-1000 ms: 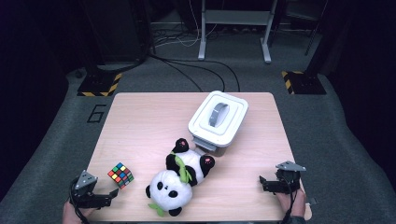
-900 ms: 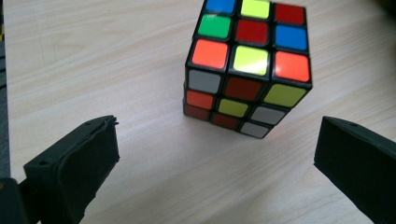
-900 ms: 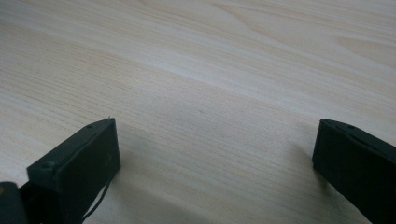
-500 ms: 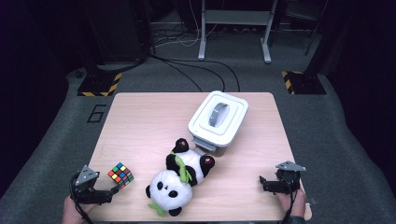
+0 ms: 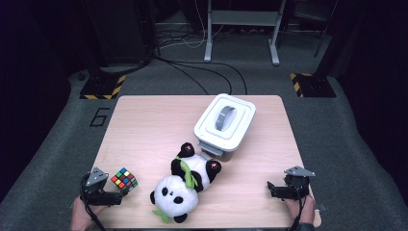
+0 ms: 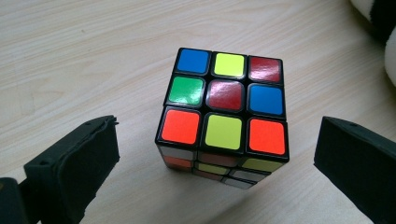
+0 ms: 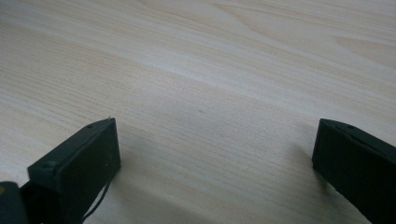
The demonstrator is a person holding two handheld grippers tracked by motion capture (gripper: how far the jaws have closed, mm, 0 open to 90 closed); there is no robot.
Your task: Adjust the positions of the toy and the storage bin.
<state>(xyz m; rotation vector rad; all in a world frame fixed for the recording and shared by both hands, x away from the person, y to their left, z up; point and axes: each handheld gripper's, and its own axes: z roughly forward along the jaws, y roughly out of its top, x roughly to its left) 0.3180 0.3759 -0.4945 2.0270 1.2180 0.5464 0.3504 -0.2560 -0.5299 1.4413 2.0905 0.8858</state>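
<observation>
A scrambled puzzle cube rests on the wooden table near its front left corner. My left gripper is open just in front of the cube, its jaws wide on either side and not touching it. A plush panda holding a green leaf lies at the front middle. A white lidded box with a grey handle stands behind the panda. My right gripper is open at the front right, over bare wood.
The panda's white edge lies close to the right of the cube. Cables, a metal stand and striped floor markers are on the dark floor beyond the table.
My left gripper has edged right and forward, closer to the cube. The right gripper, panda and box have not moved.
</observation>
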